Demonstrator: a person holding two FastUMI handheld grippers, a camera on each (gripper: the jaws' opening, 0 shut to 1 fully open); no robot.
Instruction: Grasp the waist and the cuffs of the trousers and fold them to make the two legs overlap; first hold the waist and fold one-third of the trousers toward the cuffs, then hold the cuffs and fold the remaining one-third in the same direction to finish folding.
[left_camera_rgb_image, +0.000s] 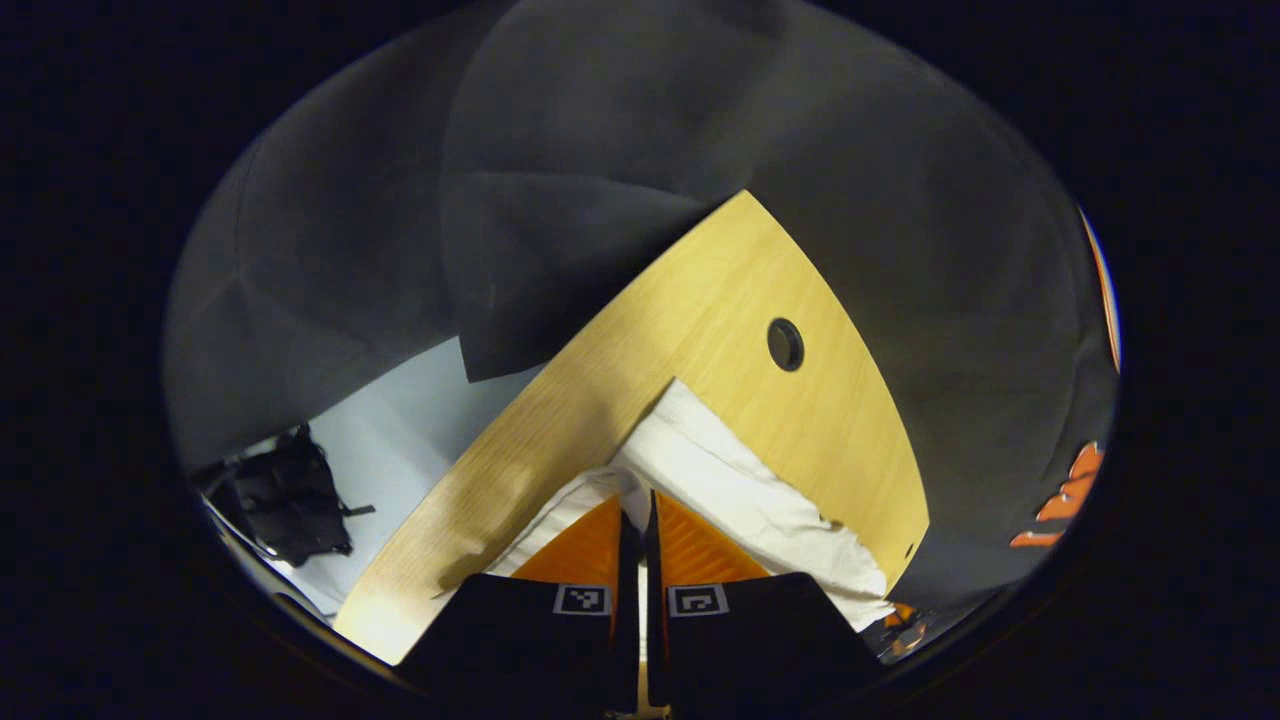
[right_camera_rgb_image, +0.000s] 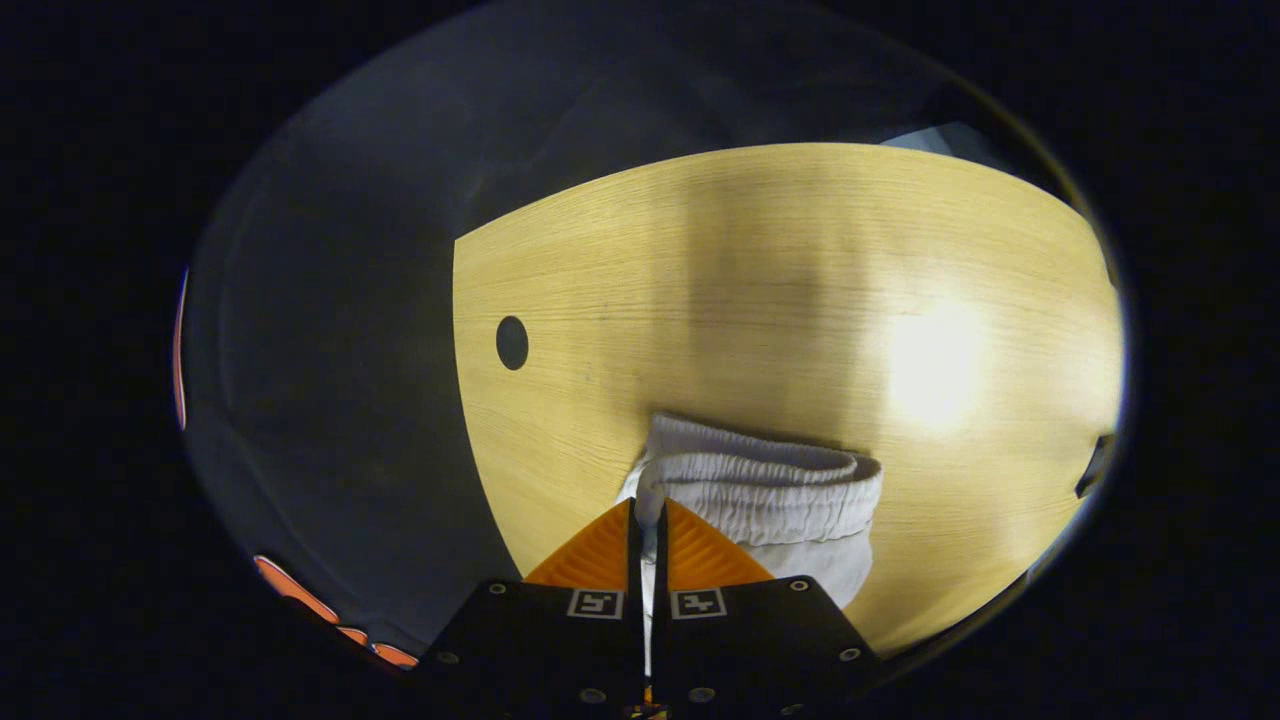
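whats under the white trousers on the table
The trousers lie on the bare wooden table, held by the left gripper and right gripper. Whatever sits beneath the cloth itself is covered.

White trousers (right_camera_rgb_image: 780, 500), pale wood-grain table (right_camera_rgb_image: 750, 300), black bag (left_camera_rgb_image: 285, 495)

trousers (right_camera_rgb_image: 770, 490) lower part hidden behind fingers, dark bundle (left_camera_rgb_image: 285, 495) on floor unidentifiable
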